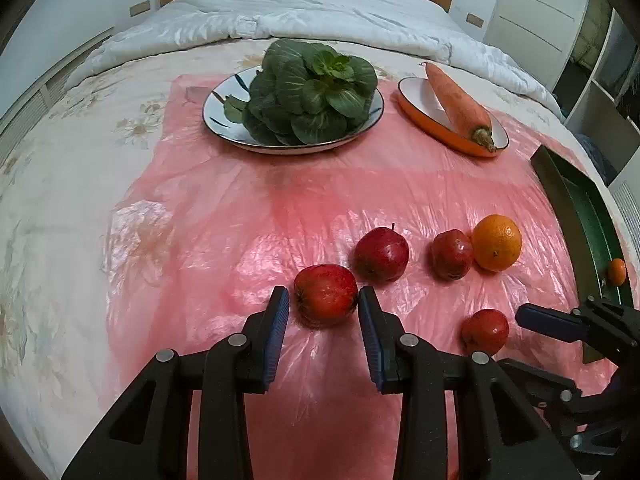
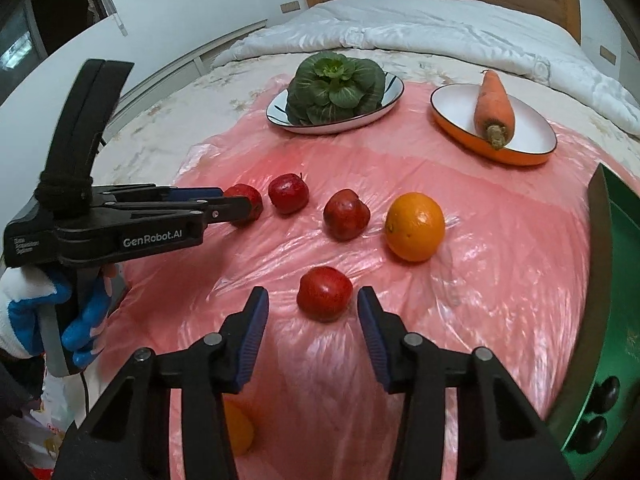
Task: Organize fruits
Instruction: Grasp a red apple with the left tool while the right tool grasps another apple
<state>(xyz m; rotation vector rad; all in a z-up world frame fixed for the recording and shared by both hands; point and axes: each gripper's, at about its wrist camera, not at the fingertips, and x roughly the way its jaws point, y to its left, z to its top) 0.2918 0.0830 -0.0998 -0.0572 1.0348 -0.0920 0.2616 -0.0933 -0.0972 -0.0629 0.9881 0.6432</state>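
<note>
Two hand-held grippers work over a pink plastic sheet (image 1: 224, 216) spread on a bed (image 1: 60, 184), where four red apples and an orange (image 1: 497, 242) lie loose. The left gripper (image 1: 323, 298) has its jaws spread to either side of the nearest apple (image 1: 325, 294), its blue pads close beside the fruit; whether they touch it cannot be told. The right gripper (image 2: 311, 299) is likewise spread around another apple (image 2: 325, 293) lying alone near the front of the sheet. Two more apples (image 2: 288, 193) (image 2: 346, 214) rest between the first apple and the orange. At the far end, a white plate (image 1: 216, 110) carries leafy greens (image 1: 310, 94) and an orange dish (image 2: 456, 106) holds a carrot (image 2: 493, 106). A green tray (image 1: 576, 196) at the right edge of the sheet holds a small orange fruit (image 1: 616, 271).
</note>
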